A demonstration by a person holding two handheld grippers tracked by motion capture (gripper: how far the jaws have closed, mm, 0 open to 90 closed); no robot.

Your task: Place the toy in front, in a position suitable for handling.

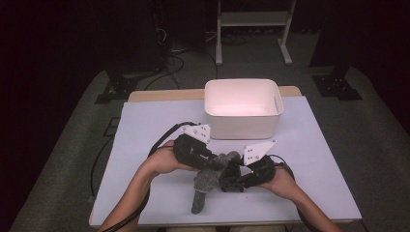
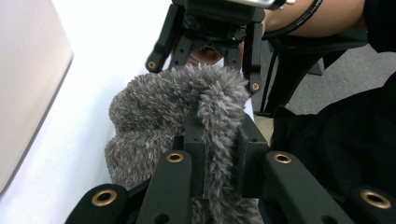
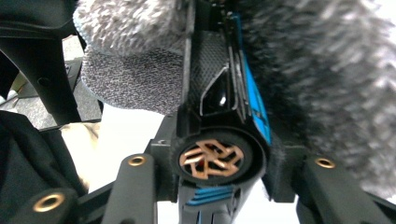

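Two tools meet: left tool (image 2: 220, 154) pinching fuzzy sock (image 2: 163, 116)

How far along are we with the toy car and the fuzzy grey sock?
Done: the left gripper has pinched the fuzzy grey sock by its edge, and the right gripper clamps the black-and-blue toy car. In hand: car and sock are pressed together above the table; whether the car is going in or coming out is unclear. Left: finishing that. The white bin looks empty.

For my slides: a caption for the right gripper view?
Right gripper clamps a black-and-blue toy car beside a fuzzy grey sock.
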